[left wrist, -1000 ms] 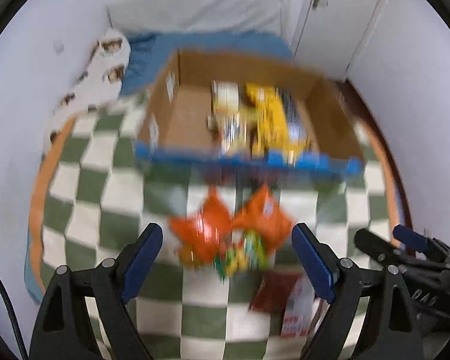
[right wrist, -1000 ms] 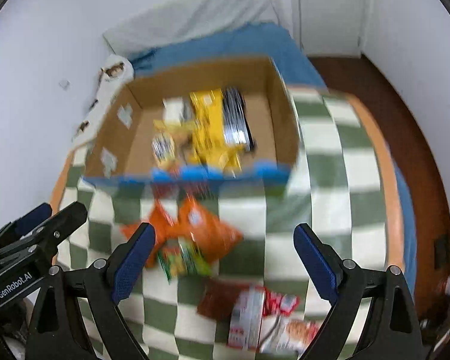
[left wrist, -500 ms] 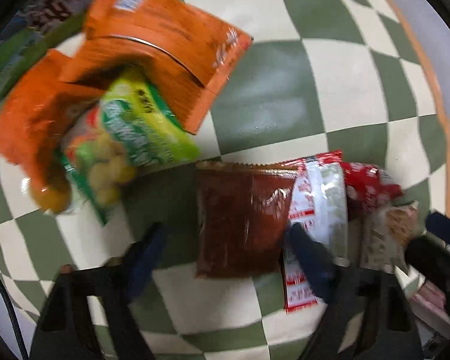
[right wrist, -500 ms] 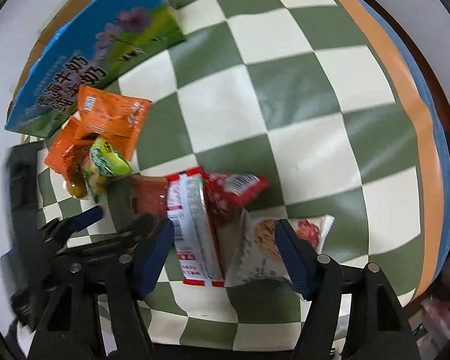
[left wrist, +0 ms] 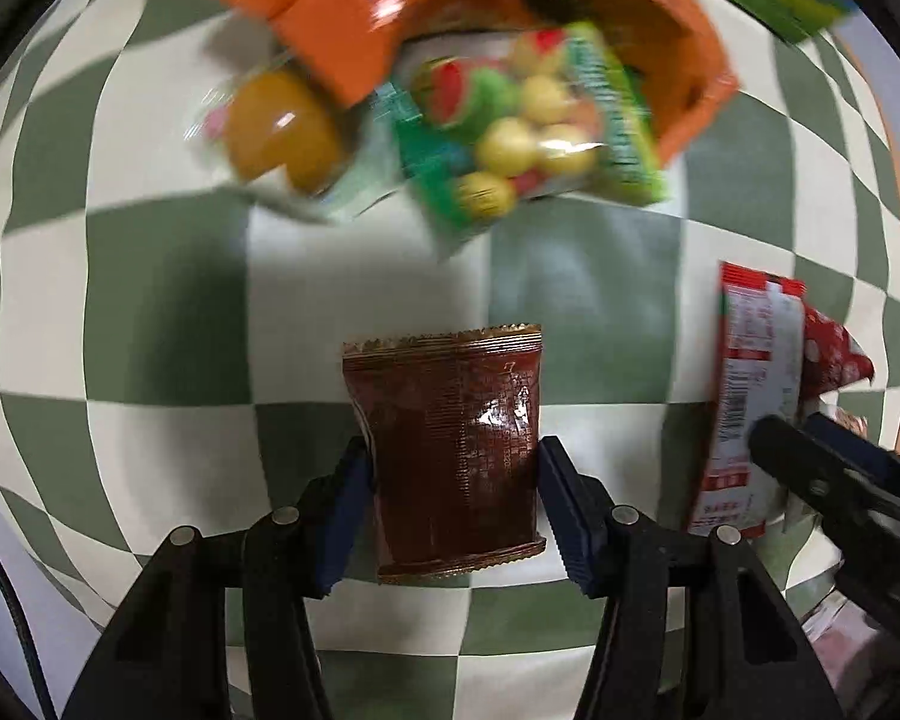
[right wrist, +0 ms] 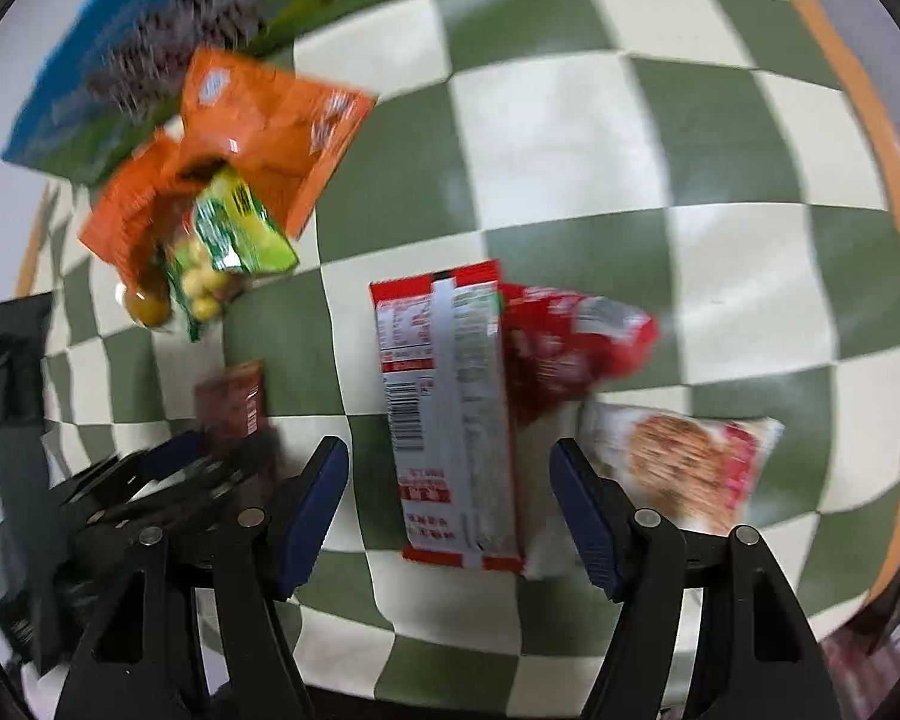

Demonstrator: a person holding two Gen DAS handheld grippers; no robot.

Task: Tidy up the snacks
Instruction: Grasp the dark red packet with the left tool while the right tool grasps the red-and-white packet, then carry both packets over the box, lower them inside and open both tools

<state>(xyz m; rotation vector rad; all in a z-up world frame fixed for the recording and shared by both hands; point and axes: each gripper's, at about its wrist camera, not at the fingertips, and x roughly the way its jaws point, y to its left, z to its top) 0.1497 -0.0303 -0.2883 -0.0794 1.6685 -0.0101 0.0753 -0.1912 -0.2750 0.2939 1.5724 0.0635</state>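
Nearest, the left gripper (left wrist: pixel 453 498) points down at a dark red-brown sachet (left wrist: pixel 450 450) lying flat on the green-and-white checked cloth (left wrist: pixel 150 312); its fingers are closing against the sachet's two side edges, likely to lift it. The right gripper (right wrist: pixel 450 498) has its fingers apart, astride a red-and-white snack packet (right wrist: pixel 450 414). Farther off, orange packets (right wrist: pixel 258 132) and a green candy bag (right wrist: pixel 234 240) lie heaped before a blue-and-green box (right wrist: pixel 120 60).
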